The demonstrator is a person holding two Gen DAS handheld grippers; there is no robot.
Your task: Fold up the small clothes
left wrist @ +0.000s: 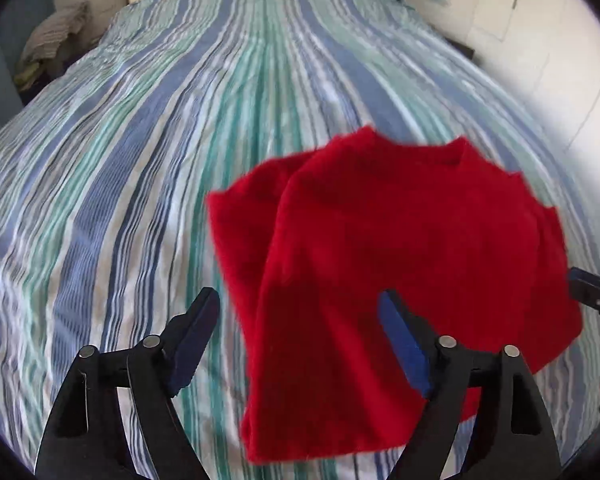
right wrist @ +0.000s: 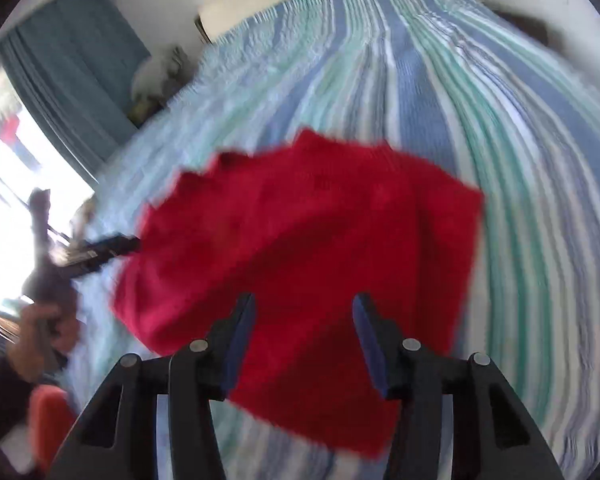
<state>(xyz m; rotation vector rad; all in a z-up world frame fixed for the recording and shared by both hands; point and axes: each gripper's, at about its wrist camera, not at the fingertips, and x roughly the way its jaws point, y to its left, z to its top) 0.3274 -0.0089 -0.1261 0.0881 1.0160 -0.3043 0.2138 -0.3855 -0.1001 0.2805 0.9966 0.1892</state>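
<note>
The red sweater [left wrist: 400,240] lies partly folded on the striped bed [left wrist: 180,140], long axis near-to-far, right of my wide-open, empty left gripper [left wrist: 300,340] and directly under my open, empty right gripper [right wrist: 304,340].

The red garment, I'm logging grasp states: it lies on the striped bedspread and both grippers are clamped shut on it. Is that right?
Not quite. The red garment does lie on the striped bedspread, but neither gripper is clamped on it. The left wrist view shows the left gripper open, and the right wrist view shows the right gripper open too.
</note>
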